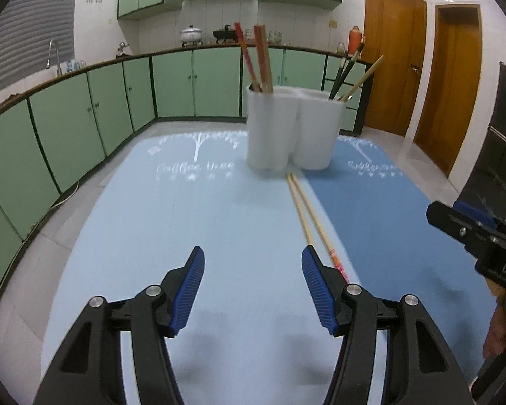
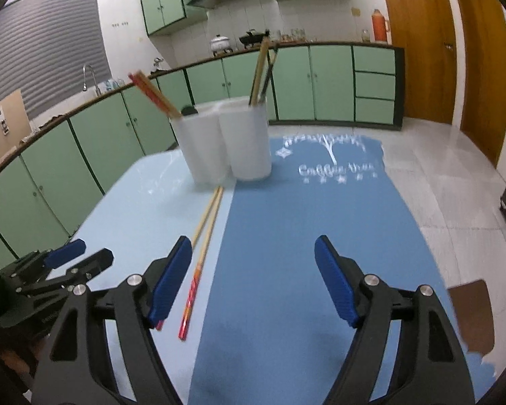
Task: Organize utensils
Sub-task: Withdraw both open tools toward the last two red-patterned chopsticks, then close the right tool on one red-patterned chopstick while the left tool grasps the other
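Your left gripper point(image 1: 253, 290) hangs over the pale blue mat point(image 1: 151, 236) with its jaws apart and nothing between them. Your right gripper point(image 2: 253, 280) hangs over the darker blue mat point(image 2: 303, 236), jaws spread wide and likewise empty. The chopsticks point(image 1: 303, 209) lie side by side along the seam where the two mats meet, their plain ends touching or just short of the holder point(image 1: 293, 128) and their red-patterned ends nearest you. In the right wrist view they run just beside the left finger of your right gripper; one red end slips behind that finger's pad. The white holder stands upright at the far end of the mats, with red chopsticks point(image 1: 258, 57) in its left compartment and dark and tan ones point(image 1: 350, 74) in its right.
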The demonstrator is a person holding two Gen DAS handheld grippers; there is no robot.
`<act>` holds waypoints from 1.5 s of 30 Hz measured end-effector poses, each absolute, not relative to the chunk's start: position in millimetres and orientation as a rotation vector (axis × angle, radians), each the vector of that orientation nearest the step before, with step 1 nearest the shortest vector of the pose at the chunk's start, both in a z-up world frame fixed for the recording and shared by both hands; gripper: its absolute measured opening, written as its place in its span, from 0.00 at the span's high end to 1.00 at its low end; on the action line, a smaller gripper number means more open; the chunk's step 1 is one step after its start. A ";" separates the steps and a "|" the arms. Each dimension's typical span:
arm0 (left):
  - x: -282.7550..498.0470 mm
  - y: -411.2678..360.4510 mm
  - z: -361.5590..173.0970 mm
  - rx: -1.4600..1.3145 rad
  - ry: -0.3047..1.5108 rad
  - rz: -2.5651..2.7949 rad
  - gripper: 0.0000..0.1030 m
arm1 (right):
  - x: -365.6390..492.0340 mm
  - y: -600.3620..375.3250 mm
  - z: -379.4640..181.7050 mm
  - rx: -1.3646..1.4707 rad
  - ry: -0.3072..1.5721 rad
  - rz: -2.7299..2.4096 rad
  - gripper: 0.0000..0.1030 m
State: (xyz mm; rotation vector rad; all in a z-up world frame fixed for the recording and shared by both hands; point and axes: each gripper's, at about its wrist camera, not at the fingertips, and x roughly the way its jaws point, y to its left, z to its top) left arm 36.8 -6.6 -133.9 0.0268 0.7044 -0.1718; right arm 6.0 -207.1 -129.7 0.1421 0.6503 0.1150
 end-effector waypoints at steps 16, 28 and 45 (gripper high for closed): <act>24.4 22.2 -148.6 -0.004 0.712 -0.121 0.43 | -15.0 -152.2 -173.4 0.091 0.727 0.155 0.50; 19.4 31.6 -146.7 -0.027 0.704 -0.110 0.43 | -15.3 -130.9 -189.5 0.043 0.791 0.147 0.71; 15.0 12.9 -147.3 -0.026 0.711 -0.153 0.43 | -12.9 -143.8 -189.6 0.044 0.805 0.099 0.95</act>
